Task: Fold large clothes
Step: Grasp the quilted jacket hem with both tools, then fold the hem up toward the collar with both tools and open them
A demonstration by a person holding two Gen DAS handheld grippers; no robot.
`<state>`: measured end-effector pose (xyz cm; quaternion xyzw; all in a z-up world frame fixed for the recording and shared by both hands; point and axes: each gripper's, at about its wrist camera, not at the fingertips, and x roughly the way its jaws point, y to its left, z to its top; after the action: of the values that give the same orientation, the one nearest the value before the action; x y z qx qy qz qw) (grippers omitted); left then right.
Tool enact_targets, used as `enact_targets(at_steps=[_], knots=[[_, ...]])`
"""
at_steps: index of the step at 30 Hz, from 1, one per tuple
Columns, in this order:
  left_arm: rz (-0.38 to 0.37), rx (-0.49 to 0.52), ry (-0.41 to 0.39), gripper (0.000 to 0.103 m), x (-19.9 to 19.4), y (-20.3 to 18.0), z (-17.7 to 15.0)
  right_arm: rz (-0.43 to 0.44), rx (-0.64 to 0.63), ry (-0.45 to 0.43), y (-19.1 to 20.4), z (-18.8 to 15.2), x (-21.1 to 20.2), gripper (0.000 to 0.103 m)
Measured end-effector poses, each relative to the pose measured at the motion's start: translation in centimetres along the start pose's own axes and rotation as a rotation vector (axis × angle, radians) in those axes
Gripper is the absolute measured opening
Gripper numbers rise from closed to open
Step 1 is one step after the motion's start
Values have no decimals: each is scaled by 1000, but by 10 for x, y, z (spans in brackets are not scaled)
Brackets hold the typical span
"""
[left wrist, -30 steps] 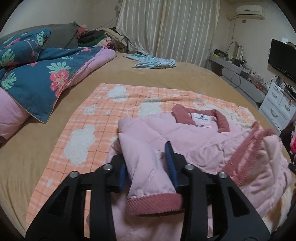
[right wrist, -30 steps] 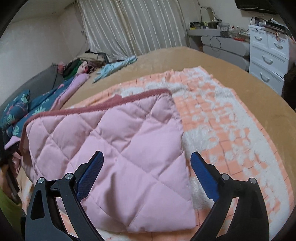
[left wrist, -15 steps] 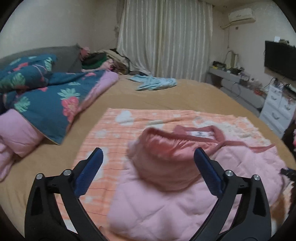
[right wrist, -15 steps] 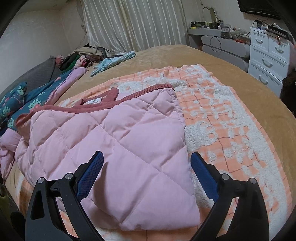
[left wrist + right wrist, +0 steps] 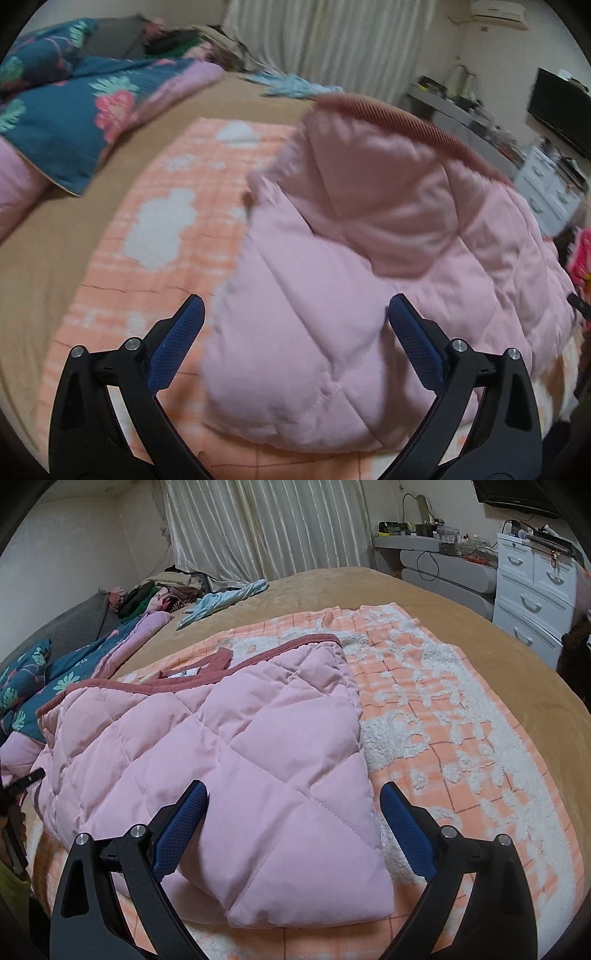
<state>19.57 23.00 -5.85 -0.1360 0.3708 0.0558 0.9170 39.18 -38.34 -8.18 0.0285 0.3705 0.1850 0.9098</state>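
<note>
Jacket [image 5: 229, 760], pink quilted, lies part-folded on orange blanket [image 5: 461, 716] atop bed; looks soft, puffy, springy, so grab at ribbed hem; L gripper [image 5: 293, 317] wide open, empty; R gripper [image 5: 293, 799] empty, jaws closing slightly.

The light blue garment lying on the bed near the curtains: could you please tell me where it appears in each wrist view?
Left wrist view: the light blue garment lies top centre, partly hidden behind the raised pink jacket.
Right wrist view: it lies upper left of centre, beyond the jacket, on the tan bedcover.
Shared landmark: the white curtains behind it.
</note>
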Motion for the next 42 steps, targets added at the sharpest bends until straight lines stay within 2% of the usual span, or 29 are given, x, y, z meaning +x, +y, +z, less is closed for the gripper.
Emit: enact_targets(at_steps=[2,3,4,5,6,7,8,9,11,18,25,30,36,42], knots=[[-30,-9,28,90,8,0,-5,-8,-14,-7,3,0,1,78],[-39,-7,31,78,10,-1,-6,-15,-22,-14,5,0,1,75],[-49,5,31,72,10,-3,-7,-19,-28,-25,6,0,1,65],[-22,46,24,62,10,-9,-8,-20,-35,-39,8,0,0,56],[12,84,16,46,10,-14,-8,-20,-39,-48,10,1,-1,51],[40,121,4,38,7,-20,-8,-16,-51,-64,13,2,-3,41],[50,131,-7,28,6,-21,-7,-18,-64,-77,16,4,-5,36],[59,136,-25,22,2,-24,-6,-24,-83,-93,20,6,-7,33],[70,152,-69,18,-5,-27,0,-43,-112,-122,28,14,-9,28],[69,104,-147,16,-11,-24,33,-91,-168,-227,48,62,-8,23],[119,110,-181,16,6,-31,59,-141,-200,-258,59,100,23,22],[151,113,-175,16,23,-31,68,-205,-231,-223,61,116,60,22],[184,114,-148,16,46,-30,73,-264,-235,-171,57,119,100,22],[204,114,-104,16,67,-25,75,-276,-177,-92,45,117,135,22]])
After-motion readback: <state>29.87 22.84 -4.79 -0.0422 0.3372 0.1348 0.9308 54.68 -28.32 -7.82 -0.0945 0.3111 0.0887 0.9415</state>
